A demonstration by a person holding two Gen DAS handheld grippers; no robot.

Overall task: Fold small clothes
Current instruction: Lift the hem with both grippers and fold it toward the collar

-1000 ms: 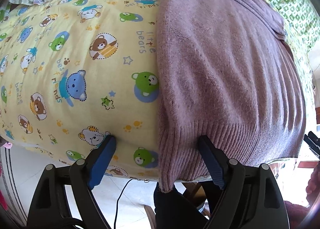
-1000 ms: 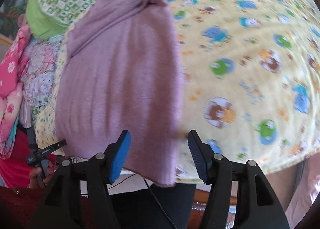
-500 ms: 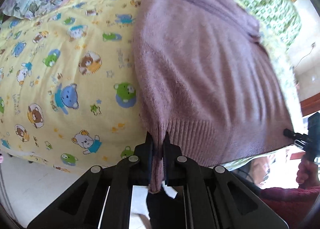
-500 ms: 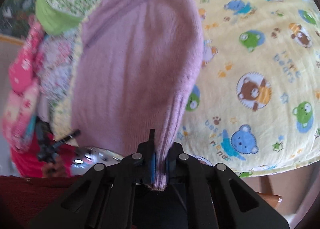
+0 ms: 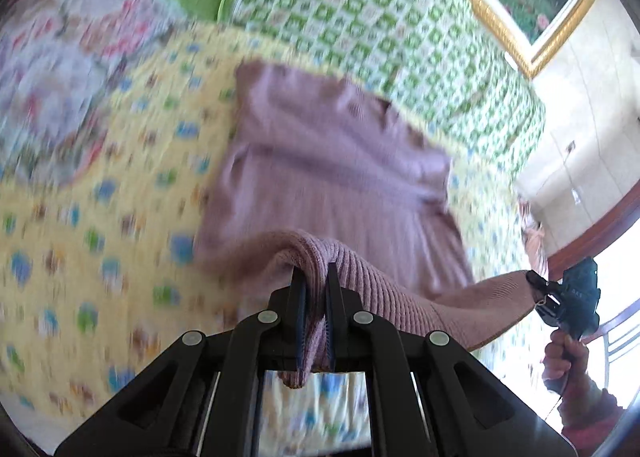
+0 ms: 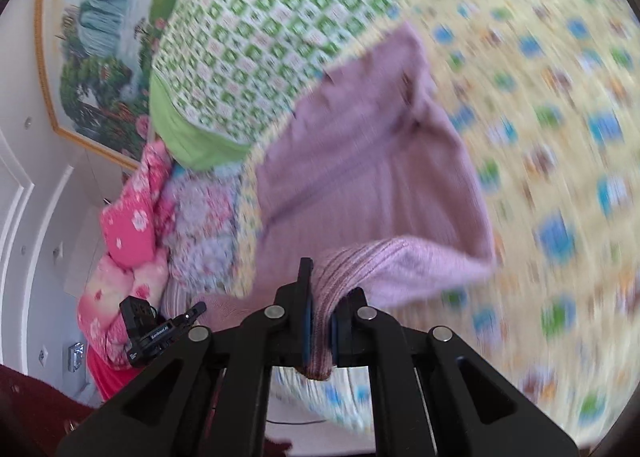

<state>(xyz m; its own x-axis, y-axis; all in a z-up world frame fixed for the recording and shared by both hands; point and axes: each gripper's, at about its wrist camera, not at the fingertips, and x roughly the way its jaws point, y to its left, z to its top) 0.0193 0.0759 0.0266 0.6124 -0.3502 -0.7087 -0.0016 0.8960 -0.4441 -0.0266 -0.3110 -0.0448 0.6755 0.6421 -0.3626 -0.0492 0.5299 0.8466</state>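
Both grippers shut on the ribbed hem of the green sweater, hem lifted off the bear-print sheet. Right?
Not quite: the sweater is mauve-purple, not green; the green is the checked quilt behind it. Both wrist views show this. The left gripper and right gripper are shut on its ribbed hem, lifted off the bear-print sheet.

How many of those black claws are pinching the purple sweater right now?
2. The left claw grips the ribbed hem of the purple sweater at one corner; the right claw grips the hem's other corner. Both hold it lifted above the yellow bear-print sheet.
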